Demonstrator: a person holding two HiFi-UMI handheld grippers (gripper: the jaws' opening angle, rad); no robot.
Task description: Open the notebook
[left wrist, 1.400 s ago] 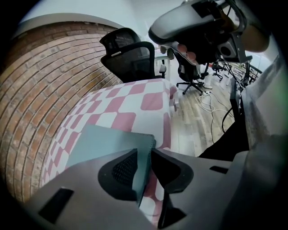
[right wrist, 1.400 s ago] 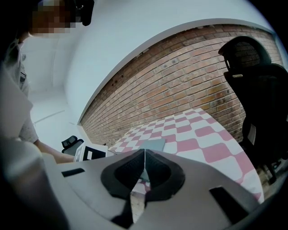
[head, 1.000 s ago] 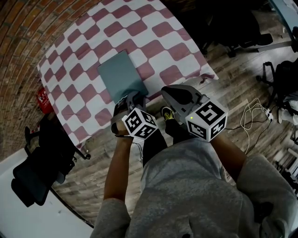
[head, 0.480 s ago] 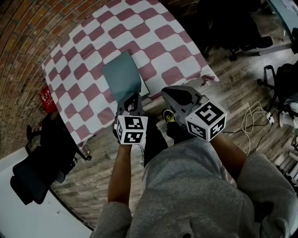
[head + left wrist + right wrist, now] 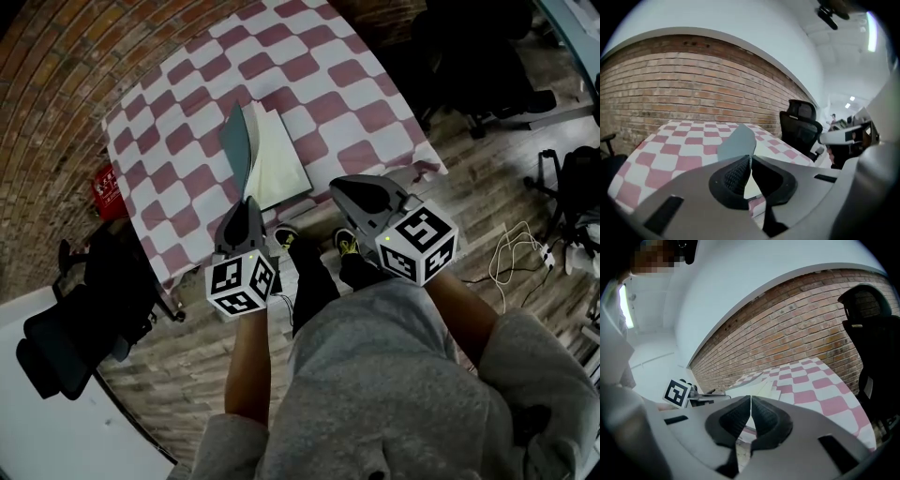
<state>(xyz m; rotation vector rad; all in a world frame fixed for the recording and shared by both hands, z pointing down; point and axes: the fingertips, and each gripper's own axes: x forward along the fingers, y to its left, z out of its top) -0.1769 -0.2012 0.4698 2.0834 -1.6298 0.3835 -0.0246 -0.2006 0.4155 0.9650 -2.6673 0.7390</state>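
The notebook lies on the checked table (image 5: 187,84) with its white pages (image 5: 278,161) showing. Its grey-teal cover (image 5: 236,139) stands nearly upright along the left side. My left gripper (image 5: 248,201) is at the notebook's near edge, raised above the table and shut on the lower corner of the cover. In the left gripper view the cover (image 5: 737,142) rises from between the closed tips of the left gripper (image 5: 751,157). My right gripper (image 5: 343,187) hovers at the table's near edge to the right, shut and empty; in its own view (image 5: 750,397) the pages (image 5: 761,384) lie ahead.
A black office chair (image 5: 75,328) stands left of the table, and a red object (image 5: 105,187) sits by the table's left corner. More chairs (image 5: 478,56) are at the upper right. Cables (image 5: 511,225) lie on the wooden floor at right. The person's shoes (image 5: 286,239) are under the table's near edge.
The left gripper closed on the cover's corner, rose and rolled, swinging the cover from flat to nearly upright and baring the white pages. The right gripper stayed put.
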